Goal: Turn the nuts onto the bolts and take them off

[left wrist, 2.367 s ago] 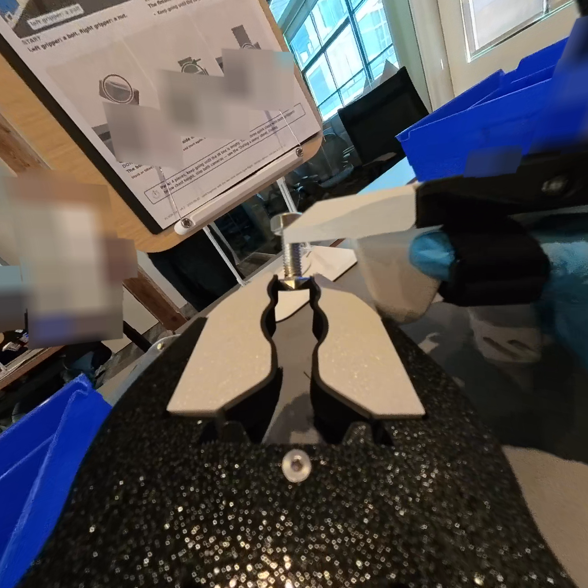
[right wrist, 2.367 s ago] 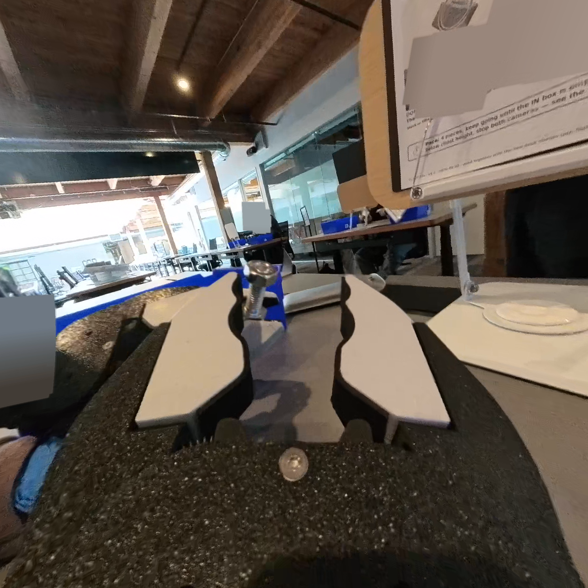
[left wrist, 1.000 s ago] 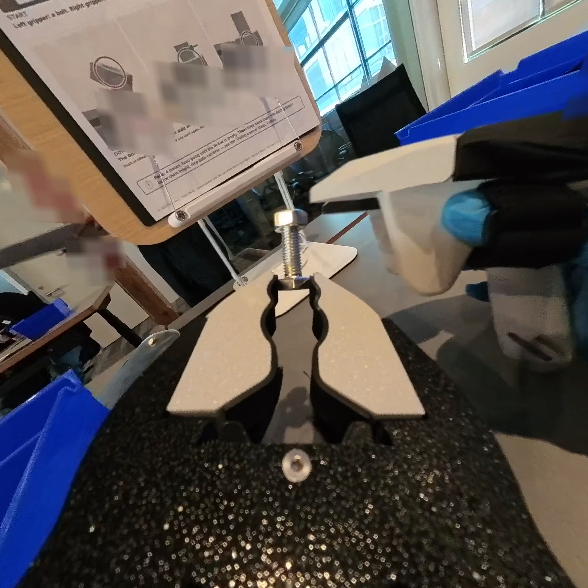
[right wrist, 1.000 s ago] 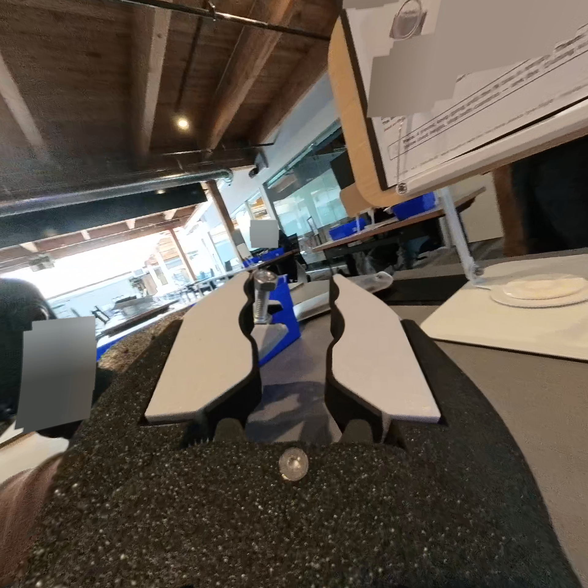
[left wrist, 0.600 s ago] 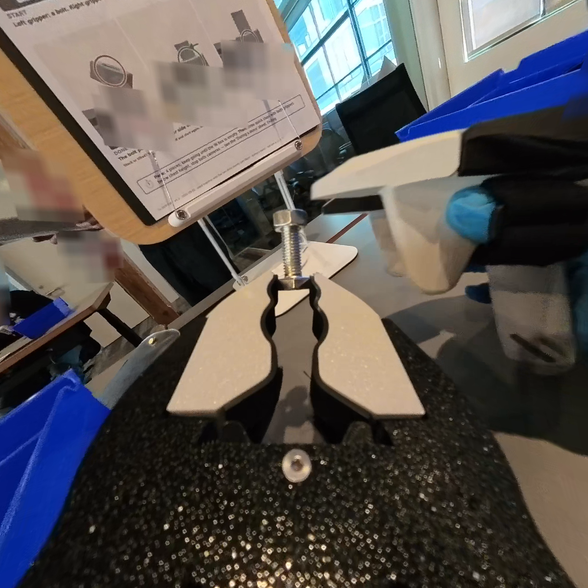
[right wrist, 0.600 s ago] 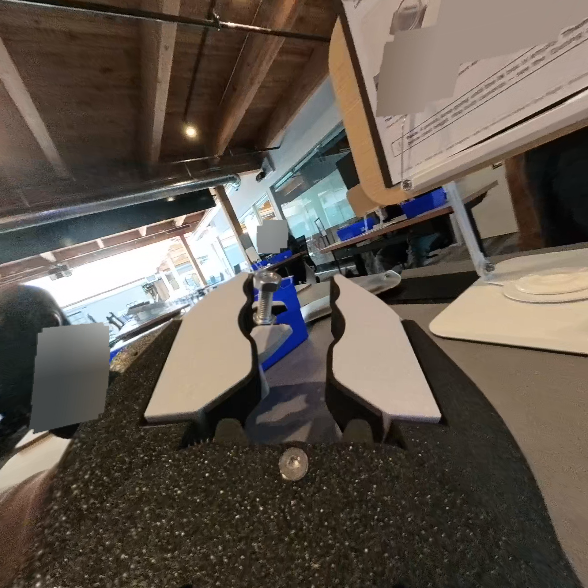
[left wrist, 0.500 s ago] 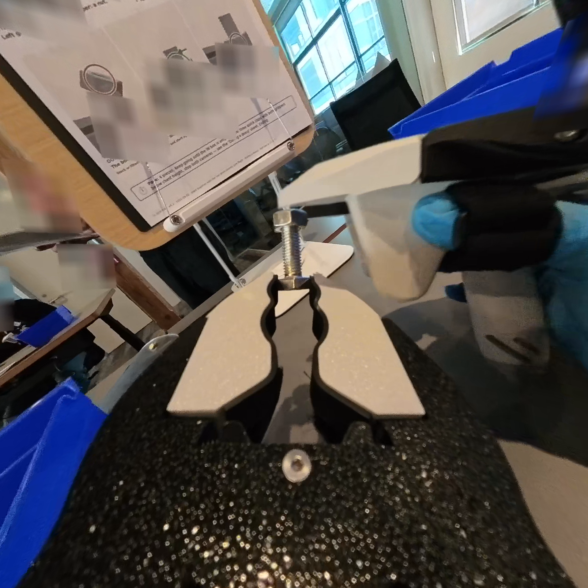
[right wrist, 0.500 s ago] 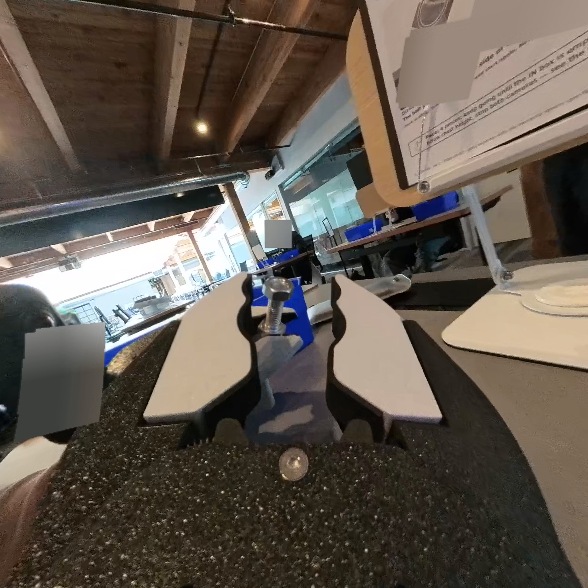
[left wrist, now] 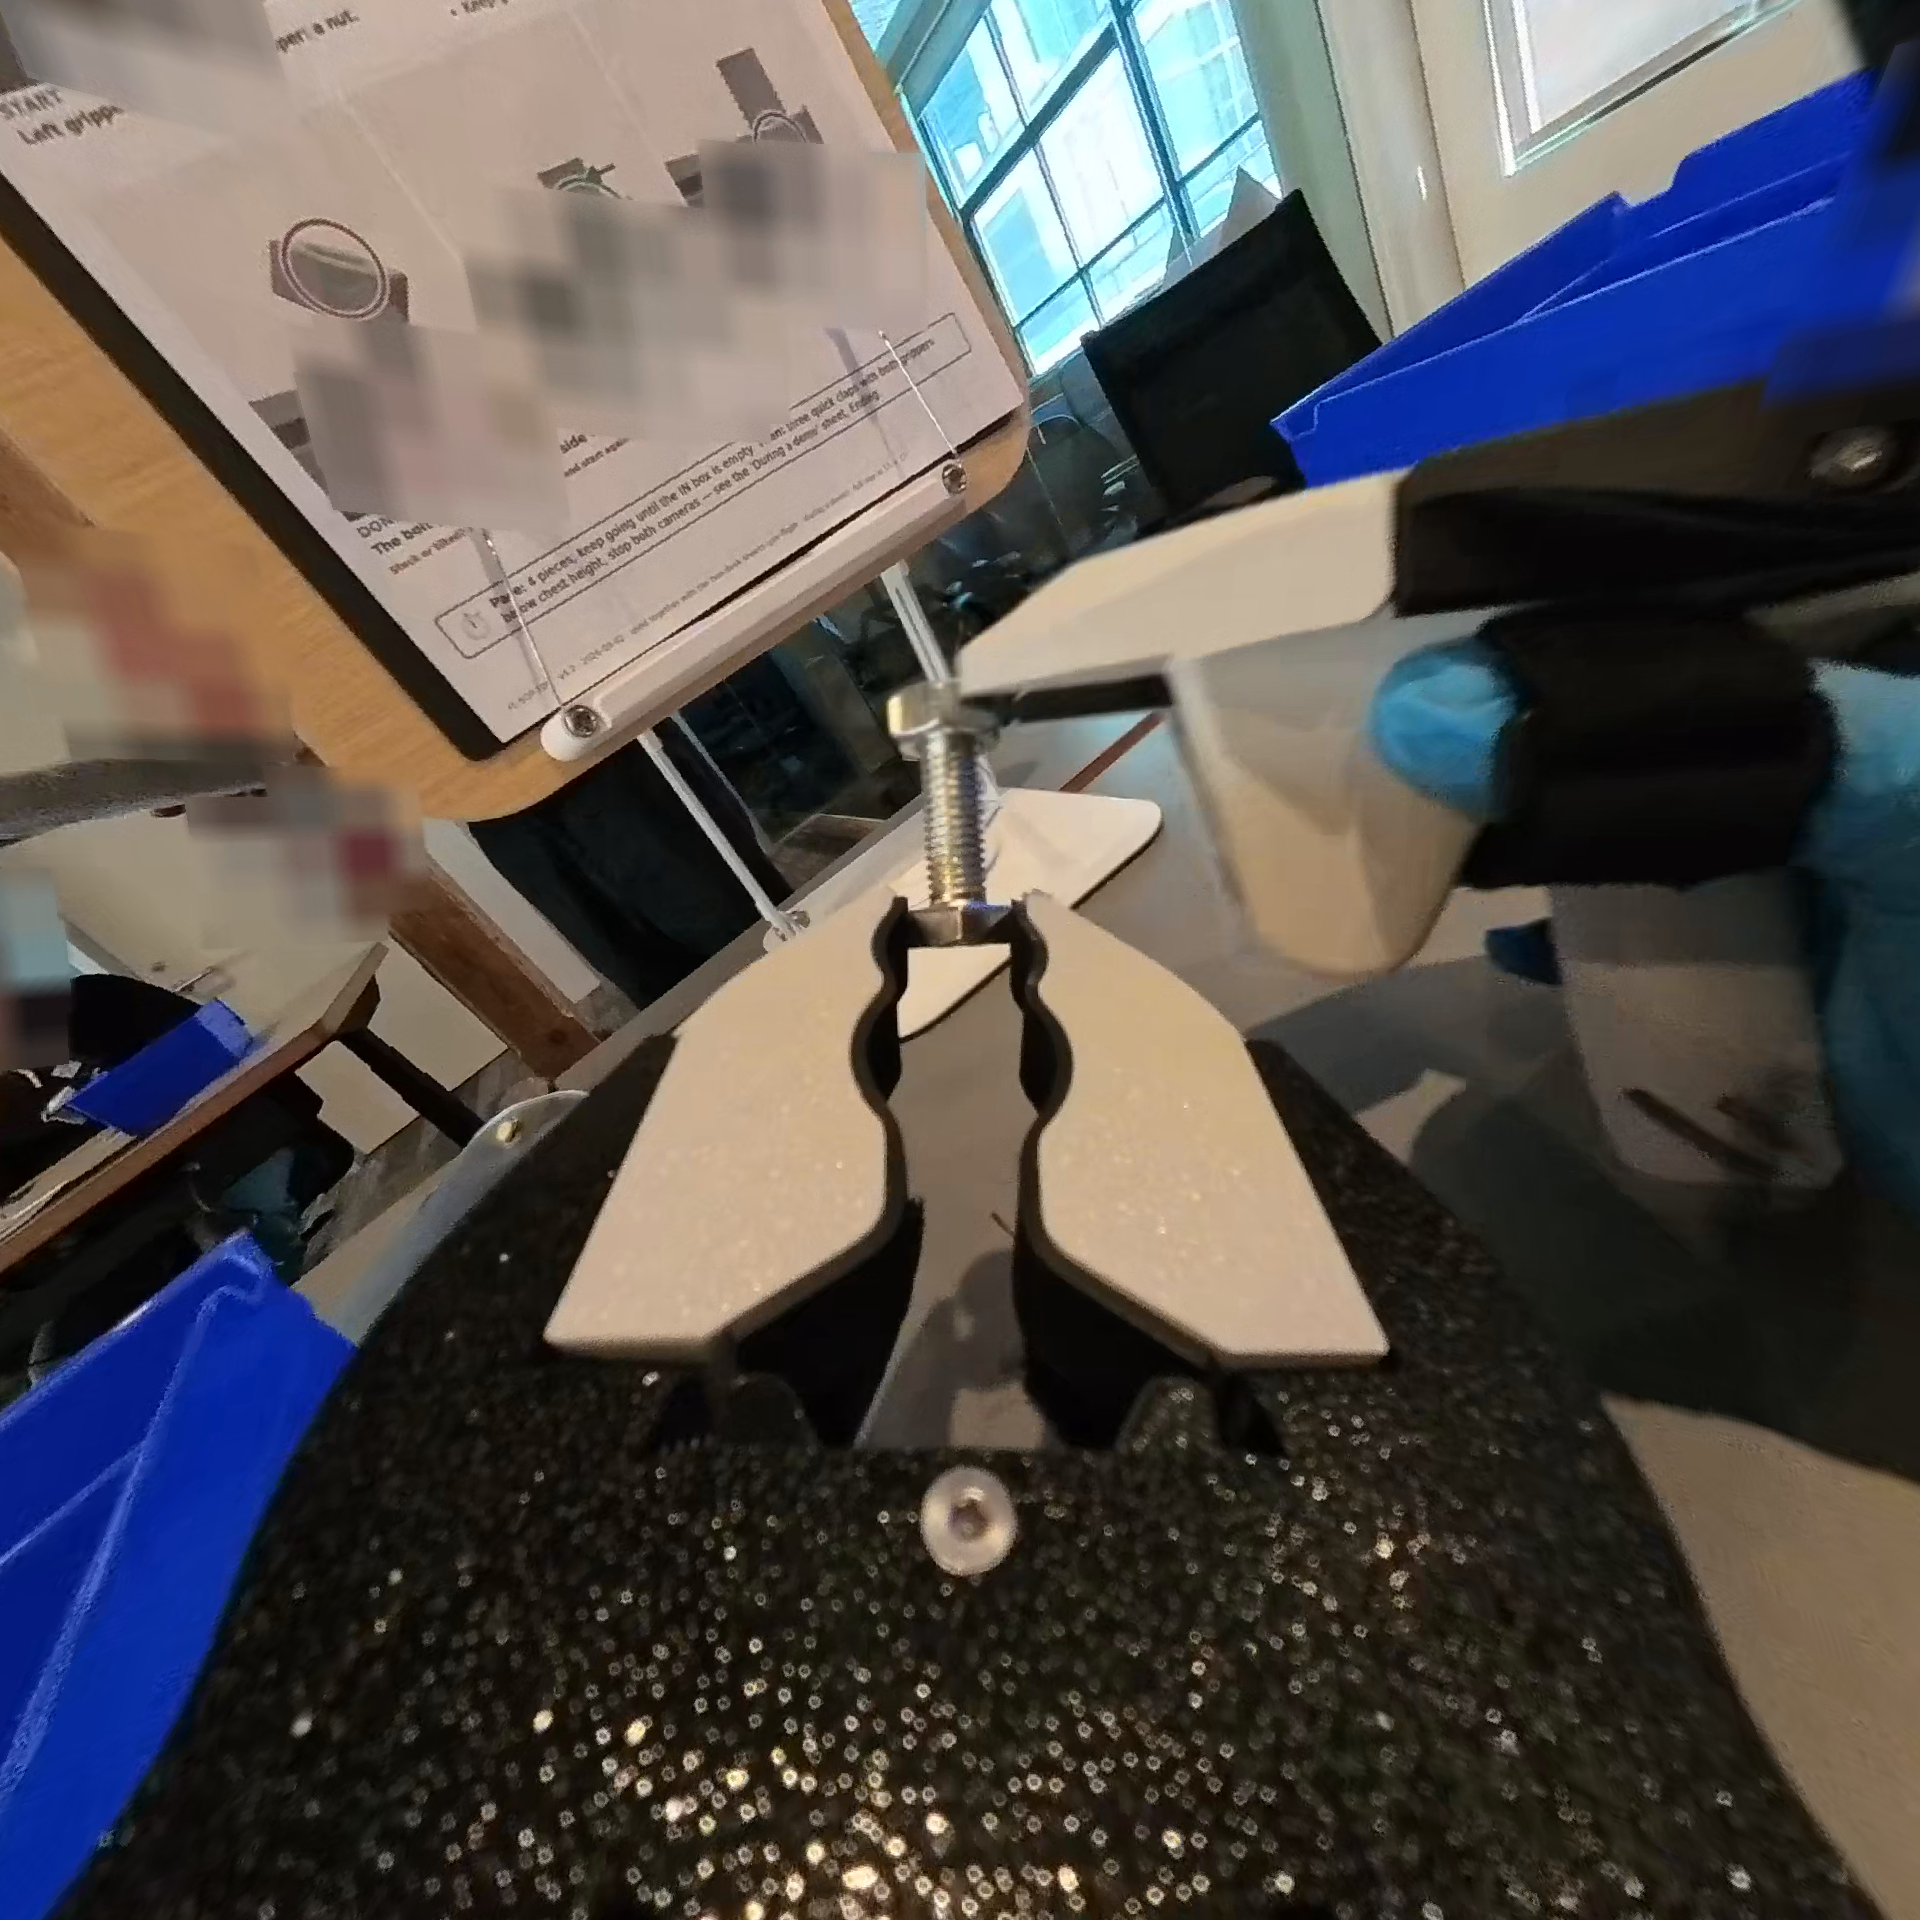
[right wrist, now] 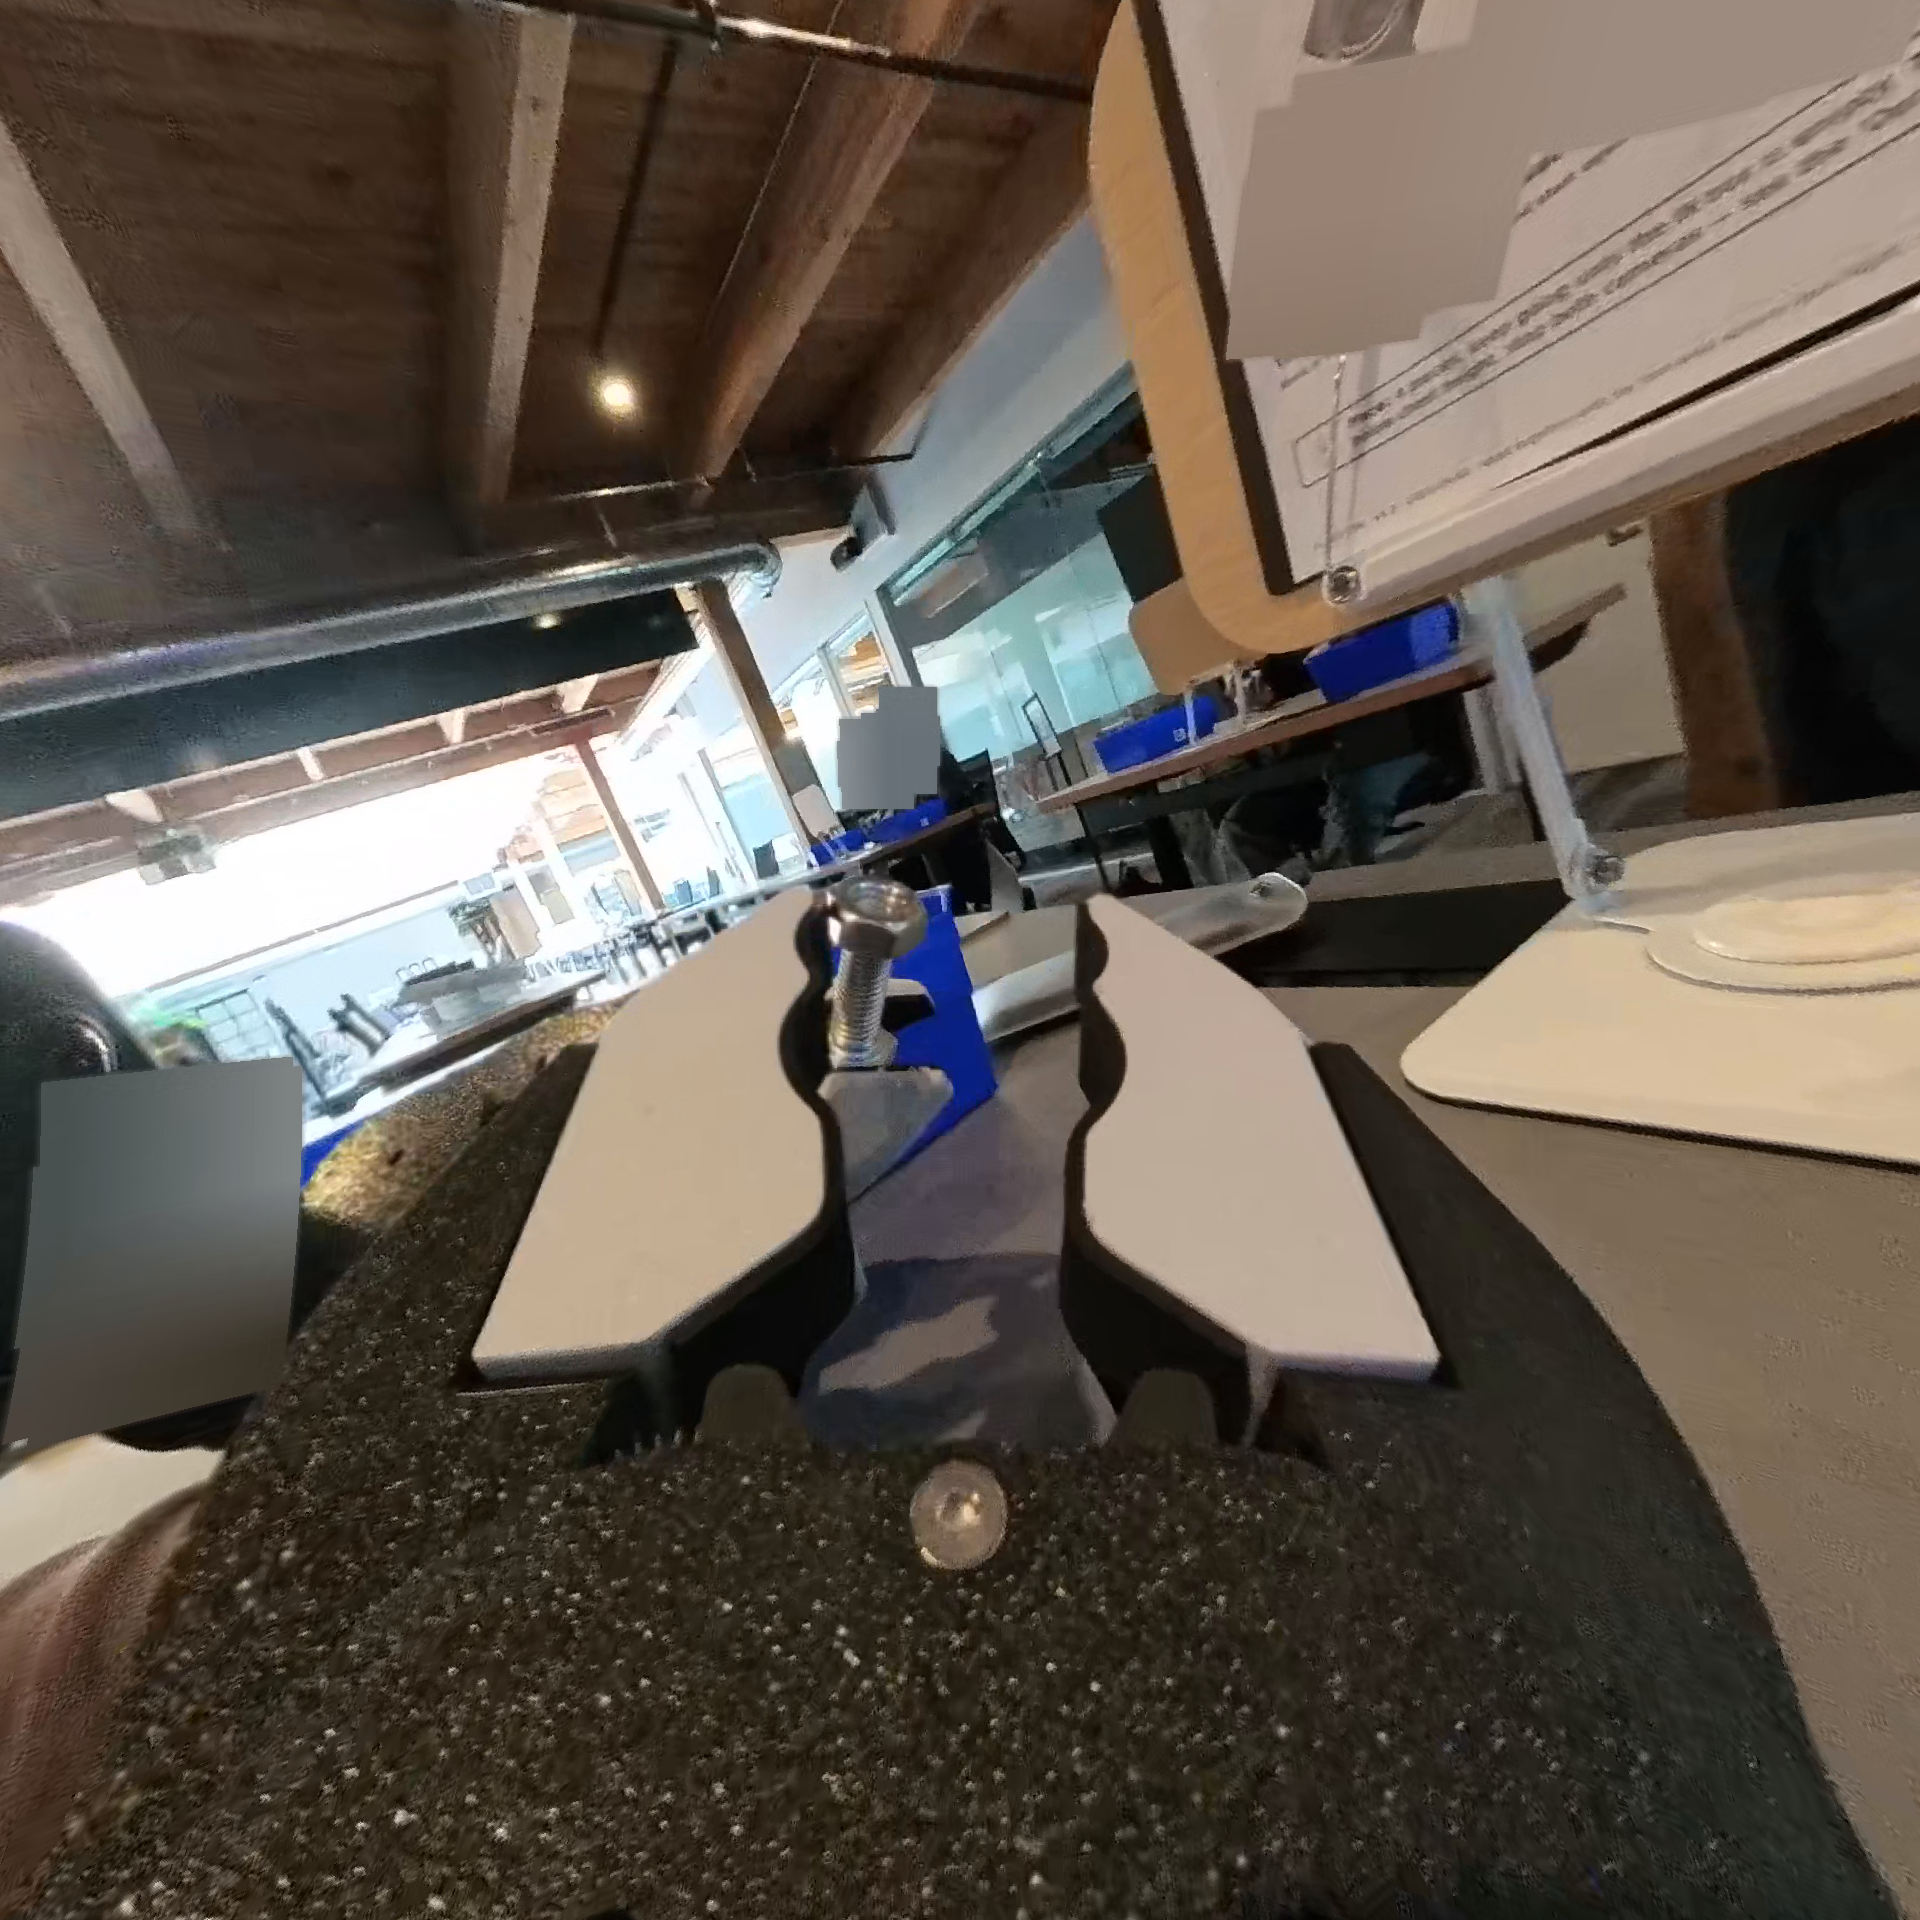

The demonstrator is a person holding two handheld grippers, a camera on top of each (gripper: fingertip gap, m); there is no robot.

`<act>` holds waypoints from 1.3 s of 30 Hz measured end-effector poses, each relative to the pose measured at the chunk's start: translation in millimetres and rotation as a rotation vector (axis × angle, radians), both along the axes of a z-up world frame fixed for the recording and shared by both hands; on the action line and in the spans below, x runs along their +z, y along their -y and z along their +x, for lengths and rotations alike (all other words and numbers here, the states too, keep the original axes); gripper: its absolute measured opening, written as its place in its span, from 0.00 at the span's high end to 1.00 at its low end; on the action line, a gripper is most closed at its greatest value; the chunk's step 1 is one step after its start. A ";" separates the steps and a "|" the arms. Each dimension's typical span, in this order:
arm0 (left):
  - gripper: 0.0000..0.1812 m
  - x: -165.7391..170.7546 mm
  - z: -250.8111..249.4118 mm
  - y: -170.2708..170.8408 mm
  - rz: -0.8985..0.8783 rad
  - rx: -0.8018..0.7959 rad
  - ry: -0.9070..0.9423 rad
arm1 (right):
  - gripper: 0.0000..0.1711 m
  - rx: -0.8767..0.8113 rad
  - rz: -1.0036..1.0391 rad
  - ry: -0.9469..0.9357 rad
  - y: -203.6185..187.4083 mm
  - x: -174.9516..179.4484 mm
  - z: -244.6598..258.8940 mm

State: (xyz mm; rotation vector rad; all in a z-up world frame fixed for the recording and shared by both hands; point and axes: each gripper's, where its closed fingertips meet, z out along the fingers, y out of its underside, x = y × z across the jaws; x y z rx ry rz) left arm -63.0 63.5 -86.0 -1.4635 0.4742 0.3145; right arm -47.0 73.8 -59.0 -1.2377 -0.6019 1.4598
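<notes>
The left hand-held gripper [left wrist: 954, 928] points forward, its fingertips pinching the head of a bolt [left wrist: 954, 821] that stands upright, threads up. A nut [left wrist: 928, 713] sits at the bolt's top end. The right hand-held gripper [left wrist: 977, 691] reaches in level from three o'clock, held by a blue-gloved hand [left wrist: 1766, 831]; its fingers are spread, one finger's tip touching the nut. In the right wrist view the nut [right wrist: 871, 914] lies between the spread fingers, close against the left one. A sign board [left wrist: 499, 343] stands at eleven o'clock, blue bins [left wrist: 1579, 312] at two o'clock, a grey tabletop [right wrist: 1714, 1299] below.
</notes>
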 end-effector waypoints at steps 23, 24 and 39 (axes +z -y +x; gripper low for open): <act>0.90 9.1 -20.7 6.6 0.042 0.054 0.111 | 0.94 -0.484 0.528 0.048 36.5 228.9 52.5; 0.90 10.3 -23.1 6.7 0.047 0.059 0.124 | 0.96 -0.466 0.497 0.104 29.6 222.7 54.6; 0.90 7.6 -26.4 3.5 0.042 0.071 0.116 | 0.79 -0.007 0.172 0.008 8.9 20.7 -15.3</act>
